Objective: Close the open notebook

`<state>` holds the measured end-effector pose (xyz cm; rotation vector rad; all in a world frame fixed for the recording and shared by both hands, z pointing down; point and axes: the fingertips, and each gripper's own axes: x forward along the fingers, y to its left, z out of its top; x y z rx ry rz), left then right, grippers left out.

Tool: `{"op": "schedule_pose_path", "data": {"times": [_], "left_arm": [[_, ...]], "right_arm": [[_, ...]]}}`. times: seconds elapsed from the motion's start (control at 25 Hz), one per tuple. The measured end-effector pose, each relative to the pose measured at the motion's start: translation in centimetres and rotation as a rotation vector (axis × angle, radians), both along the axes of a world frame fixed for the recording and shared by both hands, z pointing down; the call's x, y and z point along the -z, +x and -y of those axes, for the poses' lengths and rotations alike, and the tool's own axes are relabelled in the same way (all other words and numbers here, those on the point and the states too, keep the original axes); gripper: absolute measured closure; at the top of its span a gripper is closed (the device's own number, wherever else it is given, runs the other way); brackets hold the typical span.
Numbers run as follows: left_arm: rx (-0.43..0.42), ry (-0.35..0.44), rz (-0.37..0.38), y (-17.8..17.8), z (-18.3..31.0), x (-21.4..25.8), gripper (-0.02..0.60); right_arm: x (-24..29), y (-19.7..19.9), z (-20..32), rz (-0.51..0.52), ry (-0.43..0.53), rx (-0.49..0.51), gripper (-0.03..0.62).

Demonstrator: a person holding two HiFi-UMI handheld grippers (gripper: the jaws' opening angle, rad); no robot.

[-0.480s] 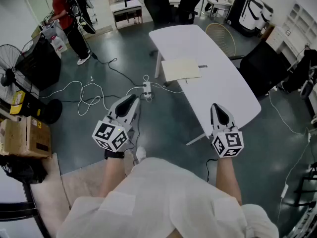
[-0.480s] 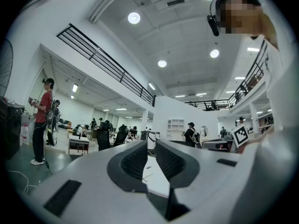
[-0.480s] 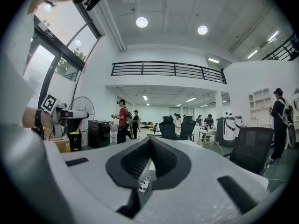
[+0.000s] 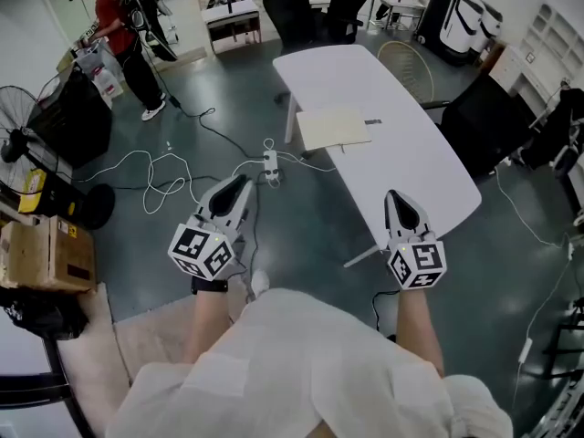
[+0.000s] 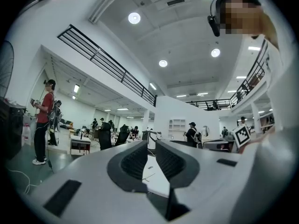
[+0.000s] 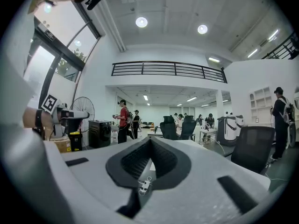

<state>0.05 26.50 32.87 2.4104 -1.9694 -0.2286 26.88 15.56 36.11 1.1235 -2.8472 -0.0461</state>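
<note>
While the notebook (image 4: 335,127) lies flat on the white table (image 4: 429,172), well ahead of the closed, empty left gripper (image 4: 243,182) and right gripper (image 4: 395,197), it looks light and floppy, so pinch the cover's free edge.

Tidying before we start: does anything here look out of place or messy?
Yes: white cables and a power strip sprawl loose across the floor beside the table, a trip hazard. The notebook lies flat.

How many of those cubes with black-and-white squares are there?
2: one cube on the left gripper, over the floor; one on the right gripper, by the table's near end.
</note>
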Motion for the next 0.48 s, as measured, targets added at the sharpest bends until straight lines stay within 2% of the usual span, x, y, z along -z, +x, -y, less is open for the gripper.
{"op": "schedule_pose_path", "data": {"times": [0.24, 0.48], "left_arm": [[0.006, -0.009, -0.017, -0.2, 0.2, -0.7, 0.529], [-0.003, -0.018, -0.034, 0.1, 0.8, -1.6, 0.529]], "right_arm": [[0.3, 0.0, 0.5, 0.069, -0.017, 0.019, 0.591], [-0.2, 0.4, 1.4, 0.081, -0.024, 0.003, 0.589]]}}
